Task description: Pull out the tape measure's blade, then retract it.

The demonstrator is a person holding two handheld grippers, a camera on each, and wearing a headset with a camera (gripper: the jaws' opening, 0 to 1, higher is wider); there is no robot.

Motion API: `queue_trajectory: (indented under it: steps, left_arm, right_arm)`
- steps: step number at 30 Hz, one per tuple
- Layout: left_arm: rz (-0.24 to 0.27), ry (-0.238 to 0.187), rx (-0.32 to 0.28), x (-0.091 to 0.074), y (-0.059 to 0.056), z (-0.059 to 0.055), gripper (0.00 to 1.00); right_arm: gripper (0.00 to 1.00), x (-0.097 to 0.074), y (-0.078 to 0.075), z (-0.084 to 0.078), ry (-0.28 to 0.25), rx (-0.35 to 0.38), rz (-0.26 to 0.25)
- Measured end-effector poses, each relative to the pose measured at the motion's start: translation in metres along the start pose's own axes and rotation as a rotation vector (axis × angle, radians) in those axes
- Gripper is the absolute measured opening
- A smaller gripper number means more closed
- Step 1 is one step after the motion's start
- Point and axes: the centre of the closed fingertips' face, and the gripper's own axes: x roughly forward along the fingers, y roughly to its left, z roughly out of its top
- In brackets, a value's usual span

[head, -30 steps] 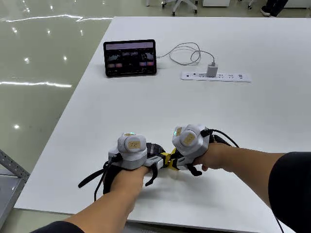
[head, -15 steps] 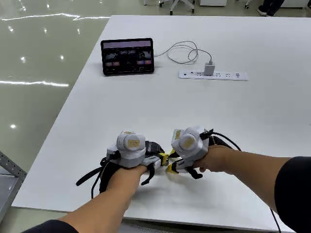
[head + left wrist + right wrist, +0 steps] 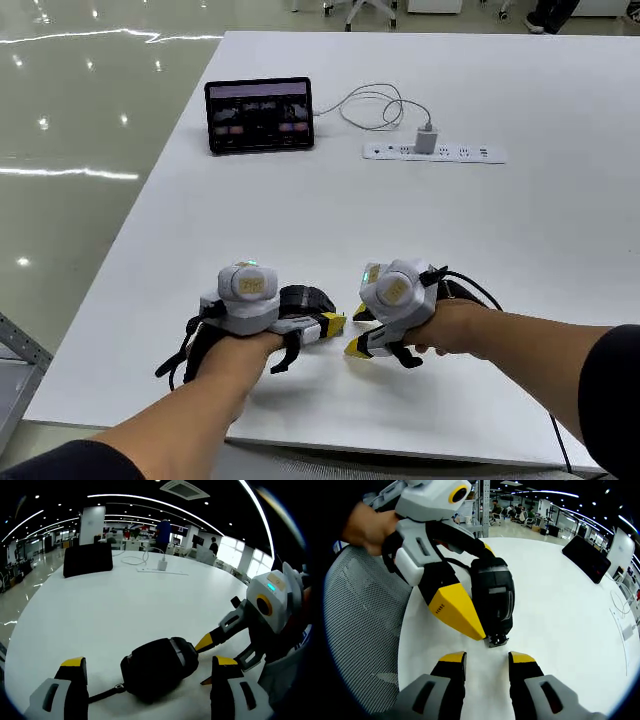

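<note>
The black tape measure [image 3: 157, 667] lies on the white table [image 3: 450, 230] with its strap trailing back, and no blade shows outside it. My left gripper [image 3: 148, 665] is open. One jaw stands on each side of the case, with bare table visible between the left jaw and the case. The same gripper [image 3: 315, 320] sits near the table's front edge beside the tape measure [image 3: 305, 298]. My right gripper [image 3: 486, 657] is open by a narrow gap and holds nothing. It [image 3: 357, 337] points at the tape measure [image 3: 492, 597], whose metal end hook [image 3: 497, 640] sits just ahead of the tips.
A tablet [image 3: 258, 114] stands at the back left. A white power strip [image 3: 434, 152] with a charger and looped cable lies behind the middle. The table's front edge runs close under both hands, and a mesh chair [image 3: 365, 625] is below it.
My left gripper and the tape measure have shifted a little left, away from the right gripper, so a small gap now shows between the two grippers. The camera has also drifted slightly.
</note>
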Motion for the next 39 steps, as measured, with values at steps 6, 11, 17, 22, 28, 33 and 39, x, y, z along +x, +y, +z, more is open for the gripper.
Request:
queue_trajectory:
  steps: [6, 11, 17, 22, 28, 33, 39]
  left_arm:
    - [-0.004, 0.007, -0.028, -0.003, -0.001, -0.003, 1.00]
    - [-0.023, 0.011, -0.042, -0.005, 0.000, -0.004, 1.00]
    - [-0.105, 0.034, -0.017, -0.009, -0.010, -0.007, 1.00]
    - [-0.133, -0.023, 0.028, -0.016, -0.014, 0.006, 1.00]
    - [-0.147, -0.045, 0.192, -0.021, -0.017, 0.014, 1.00]
    - [-0.187, -0.006, 0.165, -0.026, -0.020, 0.007, 1.00]
    - [-0.224, 0.005, 0.176, -0.031, -0.021, 0.000, 1.00]
  right_arm:
    - [0.32, -0.003, 0.000, 0.002, -0.005, 0.008, -0.006]
    - [0.38, -0.007, 0.000, -0.001, -0.004, 0.038, -0.011]
    - [0.44, -0.016, 0.001, -0.003, -0.019, 0.048, -0.032]
    - [0.46, -0.026, -0.001, -0.005, -0.050, 0.078, -0.067]
    - [0.52, -0.039, 0.001, -0.009, -0.076, 0.121, -0.089]
    - [0.53, -0.050, 0.002, -0.018, -0.092, 0.155, -0.111]
    - [0.57, -0.067, 0.002, -0.030, -0.111, 0.200, -0.144]
